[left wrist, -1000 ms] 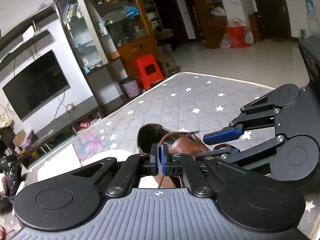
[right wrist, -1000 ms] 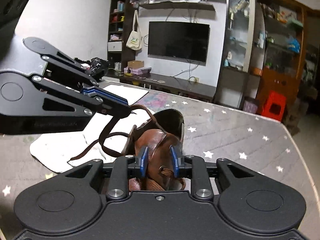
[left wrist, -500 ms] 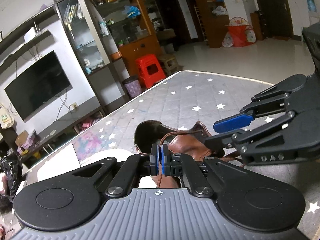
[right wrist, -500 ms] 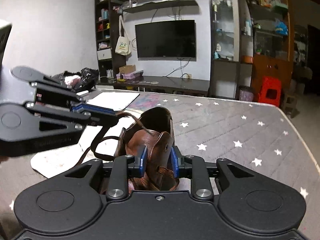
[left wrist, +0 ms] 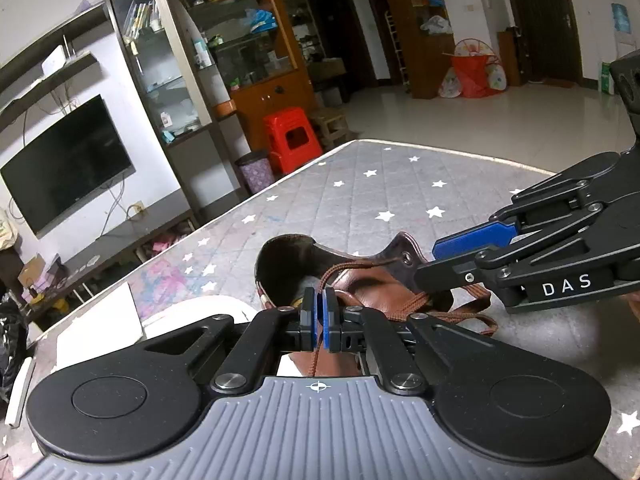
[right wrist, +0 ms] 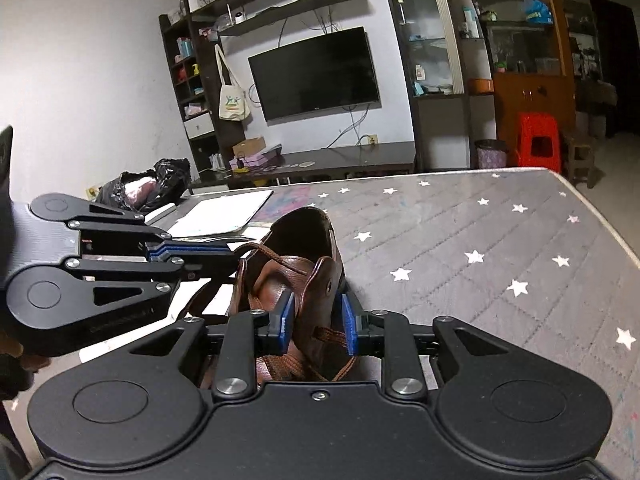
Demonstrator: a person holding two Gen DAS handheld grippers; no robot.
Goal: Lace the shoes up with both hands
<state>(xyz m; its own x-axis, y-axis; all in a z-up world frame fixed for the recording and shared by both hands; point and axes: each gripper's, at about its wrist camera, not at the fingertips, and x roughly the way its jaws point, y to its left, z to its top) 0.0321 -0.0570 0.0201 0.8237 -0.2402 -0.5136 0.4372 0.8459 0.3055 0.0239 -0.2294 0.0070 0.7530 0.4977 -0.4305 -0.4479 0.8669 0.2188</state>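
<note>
On star-print mat (right wrist: pixel 500 248) — brown shoe (right wrist: pixel 308 280); opening dark, contents unclear

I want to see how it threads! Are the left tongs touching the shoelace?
Touching. In the left wrist view, the left tongs are shut on the brown shoelace, which runs between the blue pads up to the shoe.

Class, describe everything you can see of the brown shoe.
The brown shoe looks like glossy leather, its dark opening facing up, lying on the star-patterned mat. A brown lace runs loosely through metal eyelets. The right gripper straddles an eyelet flap; the left gripper is shut on the lace.
</note>
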